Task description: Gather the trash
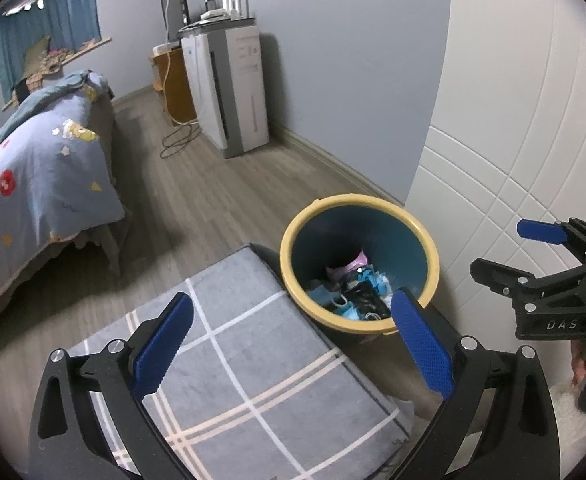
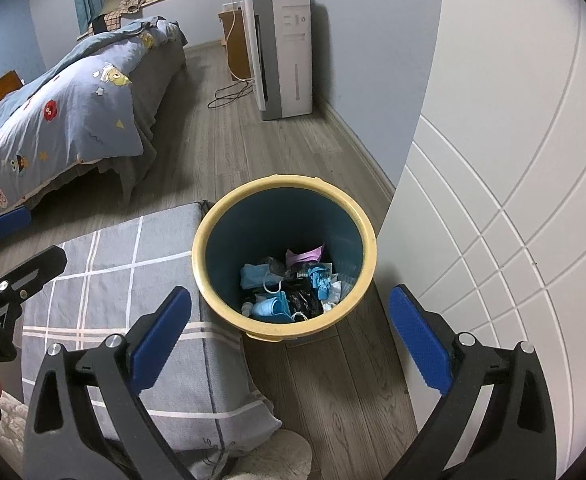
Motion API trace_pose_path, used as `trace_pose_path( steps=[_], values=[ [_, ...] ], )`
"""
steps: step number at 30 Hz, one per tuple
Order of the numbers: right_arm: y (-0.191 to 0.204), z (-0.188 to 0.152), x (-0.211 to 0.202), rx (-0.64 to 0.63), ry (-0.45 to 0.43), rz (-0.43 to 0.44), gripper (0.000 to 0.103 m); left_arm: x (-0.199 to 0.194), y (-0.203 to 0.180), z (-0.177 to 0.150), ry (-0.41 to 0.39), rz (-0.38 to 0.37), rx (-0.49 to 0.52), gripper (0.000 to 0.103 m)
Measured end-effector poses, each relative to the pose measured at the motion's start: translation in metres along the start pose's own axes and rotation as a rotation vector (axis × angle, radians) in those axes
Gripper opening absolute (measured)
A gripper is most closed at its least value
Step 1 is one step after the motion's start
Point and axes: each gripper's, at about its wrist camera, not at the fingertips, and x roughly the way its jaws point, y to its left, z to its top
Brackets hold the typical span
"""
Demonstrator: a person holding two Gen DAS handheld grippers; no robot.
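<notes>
A blue trash bin with a yellow rim (image 1: 433,248) (image 2: 367,236) stands on the wood floor beside a white door. Trash lies in its bottom (image 2: 293,286): blue masks, black plastic, a pink wrapper; it also shows in the left wrist view (image 1: 357,288). My left gripper (image 1: 293,344) is open and empty above a grey plaid cushion (image 1: 253,360), left of the bin. My right gripper (image 2: 291,338) is open and empty just in front of the bin. Each gripper shows in the other's view, the right one (image 1: 533,256) and the left one (image 2: 17,236), both open.
A bed with a blue patterned duvet (image 2: 73,112) fills the left. A white air purifier (image 2: 285,48) and wooden cabinet (image 1: 177,84) stand along the far wall, cables (image 1: 177,136) on the floor. The white panelled door (image 2: 513,160) is at the right. A fluffy white rug (image 2: 277,456) lies under the cushion.
</notes>
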Motion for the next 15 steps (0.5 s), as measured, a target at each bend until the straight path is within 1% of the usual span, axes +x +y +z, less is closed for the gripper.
trace_pose_path(
  steps=[15],
  values=[
    [-0.0048,-0.0011,0.0017,0.007,-0.001,0.007,0.097,0.0021,-0.0033,-0.0003,0.011,-0.017,0.001,0.098]
  ],
)
